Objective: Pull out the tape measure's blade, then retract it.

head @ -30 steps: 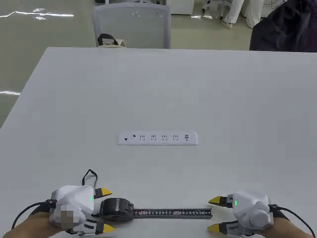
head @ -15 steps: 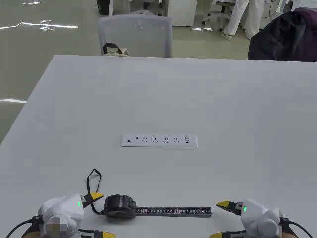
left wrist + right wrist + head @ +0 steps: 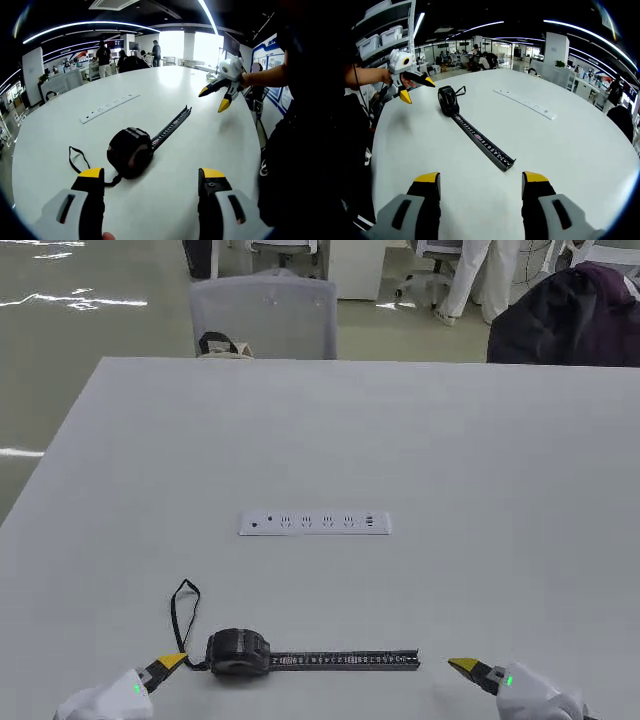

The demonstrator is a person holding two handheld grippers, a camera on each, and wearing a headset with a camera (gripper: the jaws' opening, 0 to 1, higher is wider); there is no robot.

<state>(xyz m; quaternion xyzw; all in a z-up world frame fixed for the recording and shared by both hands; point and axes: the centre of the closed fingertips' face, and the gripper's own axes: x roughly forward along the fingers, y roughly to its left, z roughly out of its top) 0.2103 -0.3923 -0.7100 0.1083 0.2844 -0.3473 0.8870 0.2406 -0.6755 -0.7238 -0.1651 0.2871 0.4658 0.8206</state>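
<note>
Jaws apart on left gripper (image 3: pixel 152 173) and right gripper (image 3: pixel 481 177), clear of the round black tape measure (image 3: pixel 238 651), its dark blade (image 3: pixel 345 660) extended across the white table (image 3: pixel 400 440)

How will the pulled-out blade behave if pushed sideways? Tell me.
The blade lies long and thin on the table, so it would probably flex or swing rather than slide stiffly. Its chunky black case looks heavier, likely staying put as a pivot.
</note>
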